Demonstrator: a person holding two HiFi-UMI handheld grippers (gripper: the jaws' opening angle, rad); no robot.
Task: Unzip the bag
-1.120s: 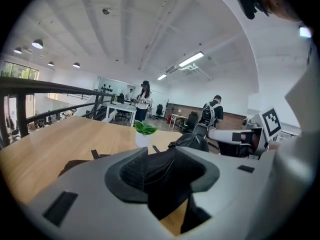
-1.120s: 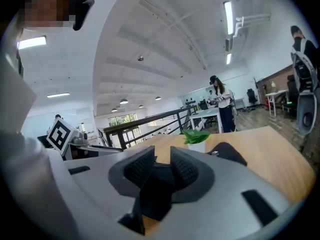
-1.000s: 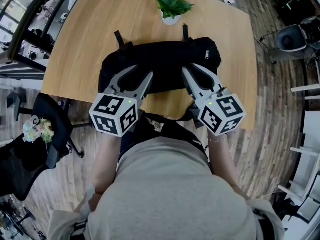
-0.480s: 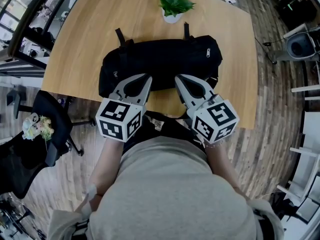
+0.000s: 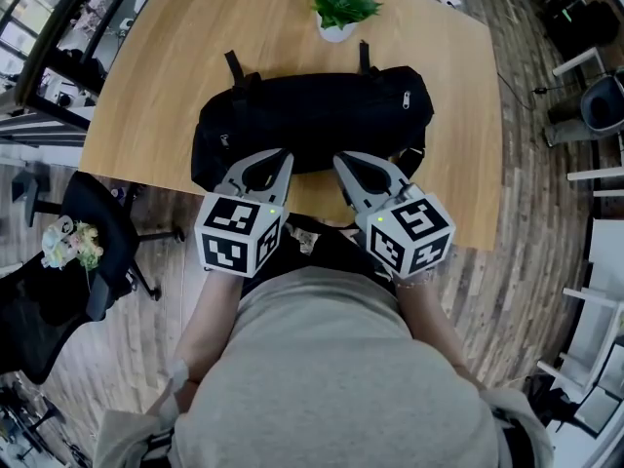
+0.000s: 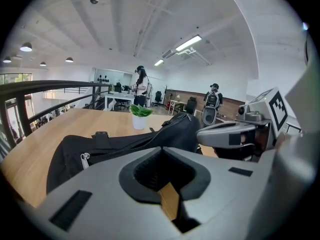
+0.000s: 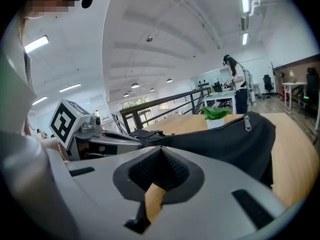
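Note:
A black bag (image 5: 312, 115) lies lengthwise on the wooden table (image 5: 166, 66), its zipper shut along the top. One metal zipper pull (image 5: 406, 103) sits at the right end, and another zipper pull (image 6: 85, 159) shows at the left end. My left gripper (image 5: 285, 156) sits at the bag's near side, left of centre. Its jaws have just been closing and now meet with nothing between them. My right gripper (image 5: 341, 160) is beside it, also shut and empty. The bag (image 7: 225, 139) lies just beyond both sets of tips.
A small potted plant (image 5: 338, 13) stands behind the bag at the table's far side. The table's near edge runs under my grippers. A black office chair (image 5: 88, 252) is on the floor at the left. People stand far across the room.
Both grippers went from wide open to shut. They drew closer together and pulled back from over the bag toward its near side.

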